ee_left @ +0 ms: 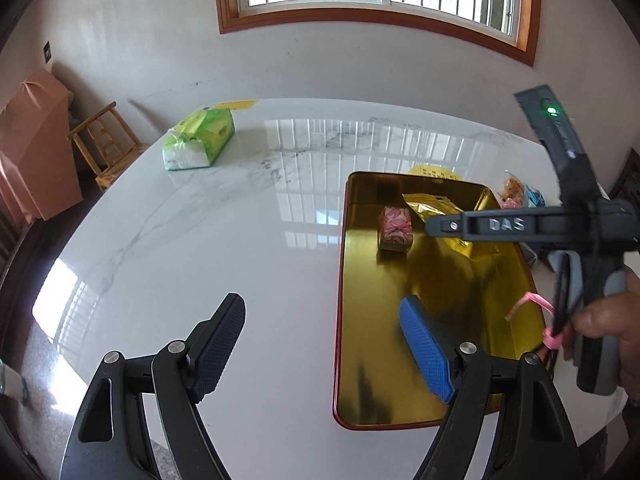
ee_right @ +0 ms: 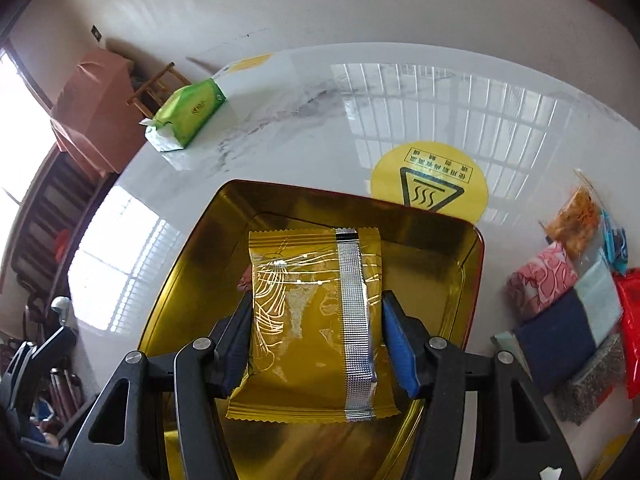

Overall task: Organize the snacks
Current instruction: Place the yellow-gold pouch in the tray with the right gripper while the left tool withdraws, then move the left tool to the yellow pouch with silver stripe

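A gold tin tray [ee_left: 400, 412] [ee_right: 192, 264] lies on the white marble table. My right gripper [ee_right: 316, 340] is shut on a gold snack packet [ee_right: 308, 320] with a silver seam and holds it over the tray. In the left wrist view the packet [ee_left: 430, 208] shows beyond the right gripper's finger [ee_left: 448, 226]. A pink patterned snack [ee_left: 395, 228] lies in the tray's far part; in the right wrist view it barely peeks out behind the packet. My left gripper [ee_left: 324, 352] is open and empty over the tray's left edge.
Several loose snacks lie right of the tray: a pink packet [ee_right: 540, 280], a dark blue one [ee_right: 560, 340], an orange bag [ee_right: 576, 216], a red one [ee_right: 632, 320]. A green tissue pack [ee_left: 200, 140] sits far left. A yellow warning sticker [ee_right: 430, 180] lies behind the tray.
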A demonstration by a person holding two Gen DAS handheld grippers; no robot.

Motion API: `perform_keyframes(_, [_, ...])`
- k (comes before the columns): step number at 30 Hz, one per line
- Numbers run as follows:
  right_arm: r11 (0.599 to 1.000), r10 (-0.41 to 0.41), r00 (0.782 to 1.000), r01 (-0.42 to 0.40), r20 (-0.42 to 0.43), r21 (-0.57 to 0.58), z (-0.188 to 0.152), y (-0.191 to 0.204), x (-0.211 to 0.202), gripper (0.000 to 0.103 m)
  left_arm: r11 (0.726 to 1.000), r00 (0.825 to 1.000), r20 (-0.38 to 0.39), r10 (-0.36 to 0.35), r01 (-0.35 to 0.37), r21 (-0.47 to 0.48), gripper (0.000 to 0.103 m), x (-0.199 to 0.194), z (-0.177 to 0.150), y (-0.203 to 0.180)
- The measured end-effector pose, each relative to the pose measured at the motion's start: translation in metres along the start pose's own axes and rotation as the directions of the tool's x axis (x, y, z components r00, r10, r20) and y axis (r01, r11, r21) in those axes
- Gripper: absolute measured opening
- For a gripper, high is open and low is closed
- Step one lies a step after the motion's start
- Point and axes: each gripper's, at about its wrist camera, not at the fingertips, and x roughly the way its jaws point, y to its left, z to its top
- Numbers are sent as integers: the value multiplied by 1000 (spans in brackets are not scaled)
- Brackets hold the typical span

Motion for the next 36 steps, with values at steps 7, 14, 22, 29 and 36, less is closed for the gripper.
perform_keyframes(7, [998, -50, 999, 51, 6, -25, 4, 7, 5, 59, 1000, 1000, -5, -4, 4, 0, 80, 3, -2, 1])
perform_keyframes(14, [1000, -9, 999, 9, 52, 8, 3, 0, -5, 69, 1000, 1000, -15, 4, -4, 3, 80, 5, -5, -2])
perform_keyframes(22, [998, 57, 985, -56, 163, -9, -20, 2, -44, 69, 999, 999, -14, 32, -31, 44, 80, 3, -7, -12])
perform_keyframes(29, [999, 27, 948, -17, 317, -32, -78, -14, -117, 71, 996, 999, -13, 31, -30, 82, 80, -1, -10, -24])
perform_keyframes(36, [944, -329, 840, 291, 431, 154, -172, -105, -212, 82, 989, 1000, 15, 17, -19, 147, 80, -17, -11, -48])
